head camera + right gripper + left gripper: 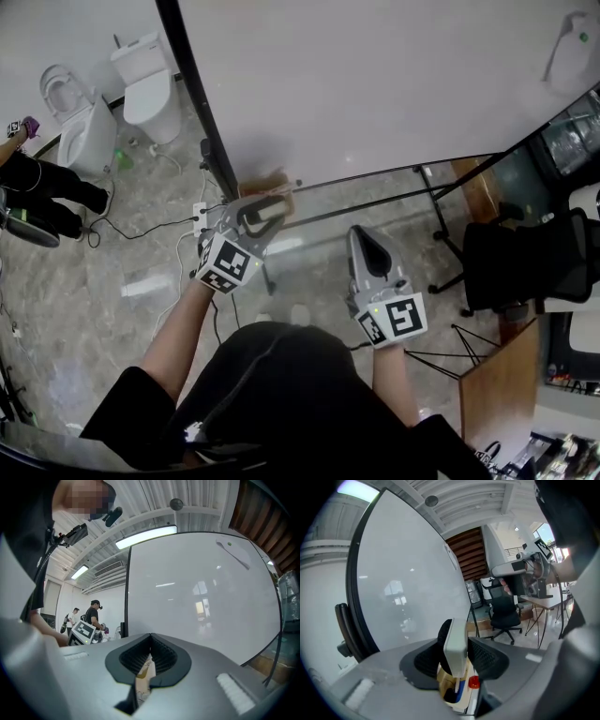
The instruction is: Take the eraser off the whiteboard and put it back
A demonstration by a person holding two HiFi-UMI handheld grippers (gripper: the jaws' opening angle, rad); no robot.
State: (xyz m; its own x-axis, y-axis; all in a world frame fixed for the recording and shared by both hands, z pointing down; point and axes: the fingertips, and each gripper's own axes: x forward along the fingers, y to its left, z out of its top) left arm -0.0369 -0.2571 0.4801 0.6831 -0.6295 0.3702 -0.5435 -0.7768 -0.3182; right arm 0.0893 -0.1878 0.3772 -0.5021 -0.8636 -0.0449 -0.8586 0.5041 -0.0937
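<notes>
Marble floor below, whiteboard ahead. Pinches the eraser edge-on in the left gripper, near the board's lower edge, seemingly clear of it; holds the right gripper pressed together, empty. Likely return step: needs the eraser's flat face set on the board, then pads spread.

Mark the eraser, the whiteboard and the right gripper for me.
eraser [456, 646], left gripper view, middle of its white face.
whiteboard [375, 84], head view, bare white surface.
right gripper [365, 234], head view, midway between its fingers.
</notes>
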